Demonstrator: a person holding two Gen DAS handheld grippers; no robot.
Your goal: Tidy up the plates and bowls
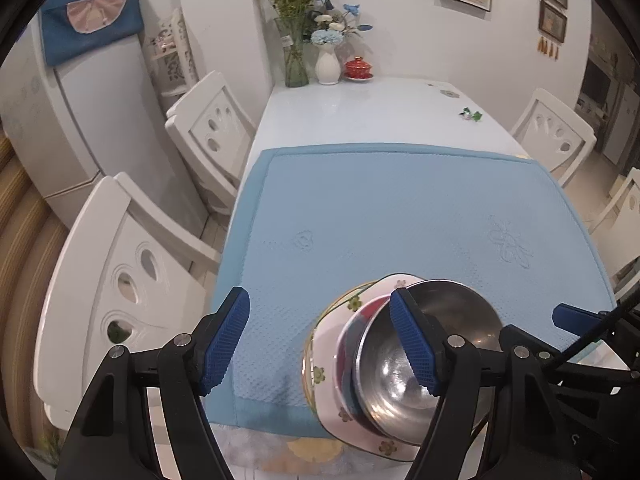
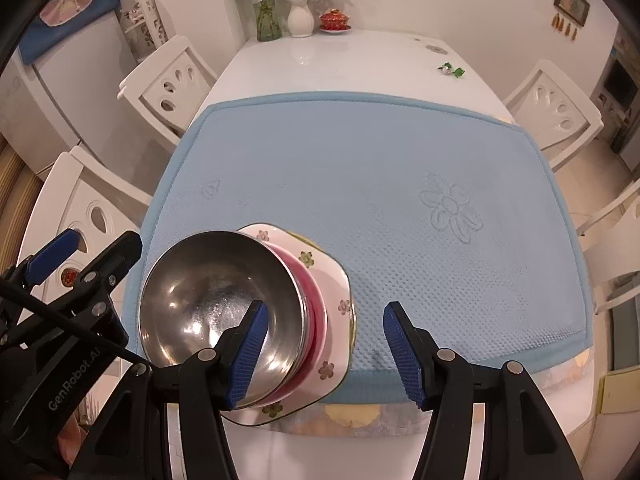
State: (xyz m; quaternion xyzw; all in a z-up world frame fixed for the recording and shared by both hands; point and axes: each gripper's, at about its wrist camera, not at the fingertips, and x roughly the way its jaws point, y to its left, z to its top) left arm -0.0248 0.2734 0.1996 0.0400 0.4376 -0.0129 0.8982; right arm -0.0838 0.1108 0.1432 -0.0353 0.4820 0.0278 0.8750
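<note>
stack: steel bowl point(image 2: 218, 300) in red bowl point(image 2: 316, 312) on floral plate point(image 2: 336, 344), blue mat point(image 2: 380, 168)
left gripper point(image 1: 320, 344): released, empty
right gripper point(image 2: 324, 348): released, empty

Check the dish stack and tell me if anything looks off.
The floral plate under the red bowl and steel bowl overhangs the blue mat's near edge, onto the table. Otherwise nothing stands out.

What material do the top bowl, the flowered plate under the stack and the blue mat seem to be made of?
Top bowl: likely stainless steel, polished; it mirrors lamp glints.
Flowered plate: probably glazed ceramic, glossy white with printed blossoms and a gold rim.
Blue mat: soft textile or foam, matte, with dimpled, embossed texture.
</note>
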